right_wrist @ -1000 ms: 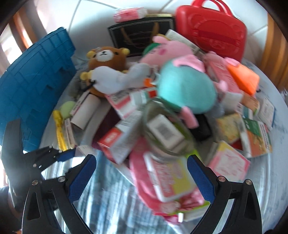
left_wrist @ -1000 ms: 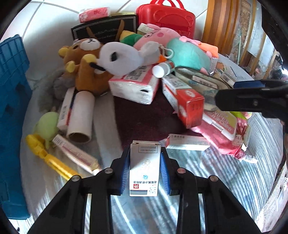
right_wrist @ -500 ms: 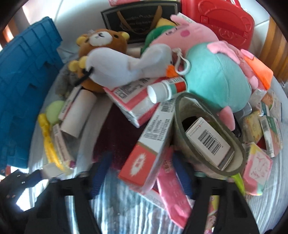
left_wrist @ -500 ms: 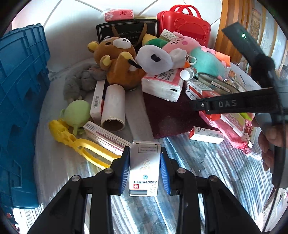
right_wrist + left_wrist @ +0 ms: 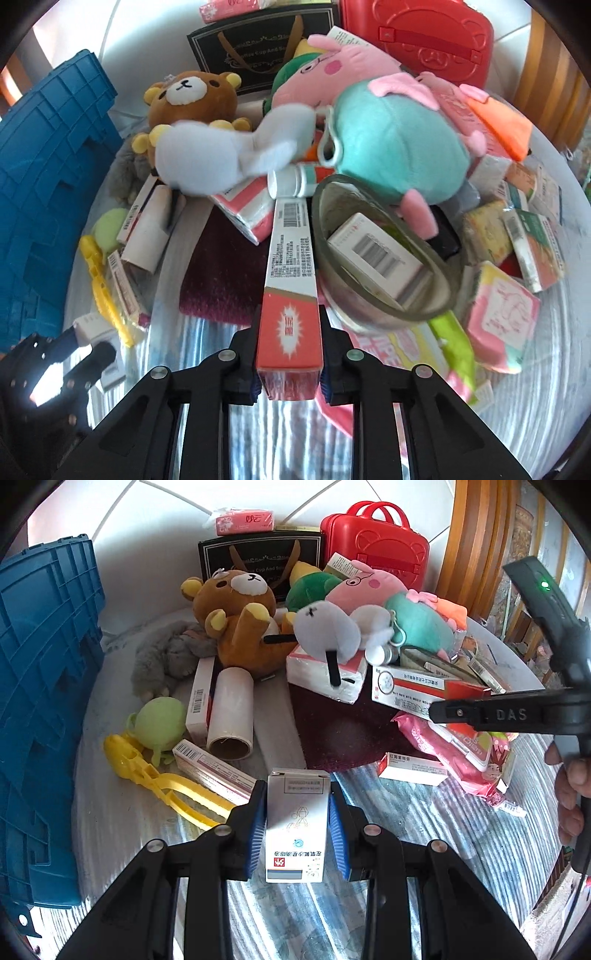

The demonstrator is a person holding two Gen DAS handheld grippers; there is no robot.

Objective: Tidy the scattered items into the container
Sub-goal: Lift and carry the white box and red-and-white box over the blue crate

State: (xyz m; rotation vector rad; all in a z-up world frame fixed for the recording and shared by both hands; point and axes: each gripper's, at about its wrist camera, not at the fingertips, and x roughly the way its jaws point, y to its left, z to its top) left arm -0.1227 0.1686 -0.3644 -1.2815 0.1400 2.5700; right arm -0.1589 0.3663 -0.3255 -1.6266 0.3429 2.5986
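Now | striped cloth (image 5: 424, 849), white wall (image 5: 155, 550) | left tongs (image 5: 297, 829) grip white box (image 5: 295, 827) | right tongs (image 5: 288, 363) grip red-ended carton (image 5: 290, 295)

A home: plush toys (image 5: 236, 620), a red toy suitcase (image 5: 373, 550) and wooden furniture (image 5: 476, 546).

A white tiled wall (image 5: 155, 535) with thin grey joints is seen across the upper part of both views. Curved orange-brown wooden slats (image 5: 476, 542) are seen at the upper right. The lower half of each frame is filled by a surface covered with a blue-grey striped cloth (image 5: 424, 849), over which bright daylight is thrown in pale patches.
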